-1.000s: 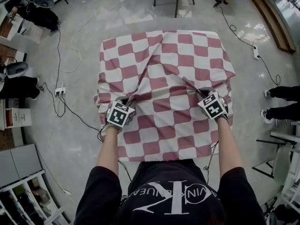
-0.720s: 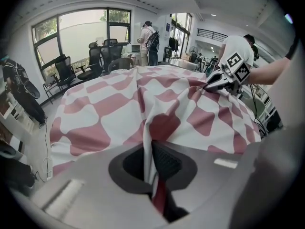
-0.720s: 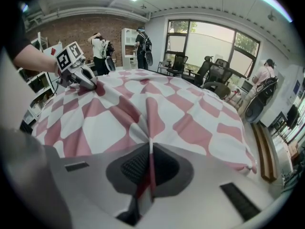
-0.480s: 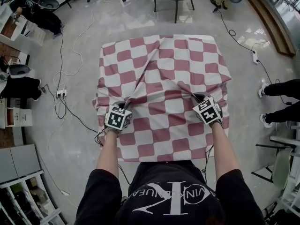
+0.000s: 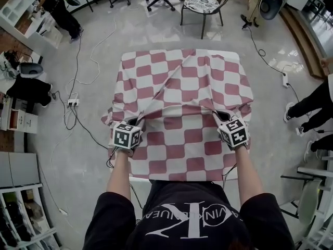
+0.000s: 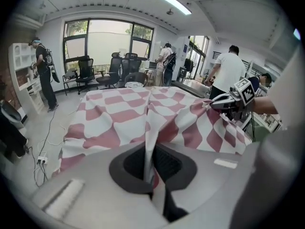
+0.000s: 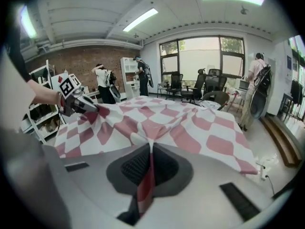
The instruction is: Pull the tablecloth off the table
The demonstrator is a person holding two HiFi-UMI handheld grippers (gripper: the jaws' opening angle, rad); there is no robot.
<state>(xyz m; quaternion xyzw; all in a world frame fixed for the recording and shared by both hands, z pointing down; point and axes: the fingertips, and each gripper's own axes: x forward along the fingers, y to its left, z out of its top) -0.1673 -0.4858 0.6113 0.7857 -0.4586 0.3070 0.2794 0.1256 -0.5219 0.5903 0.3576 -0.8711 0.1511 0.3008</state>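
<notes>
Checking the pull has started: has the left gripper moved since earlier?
Yes: left gripper, pinching the tablecloth, shifted toward the person against the floor power strip.

I see the red-and-white checked tablecloth [image 5: 182, 98] spread over the table and hiding it, its edges hanging down all round. At the near left and near right it is pinched up into two taut, creased ridges.
</notes>
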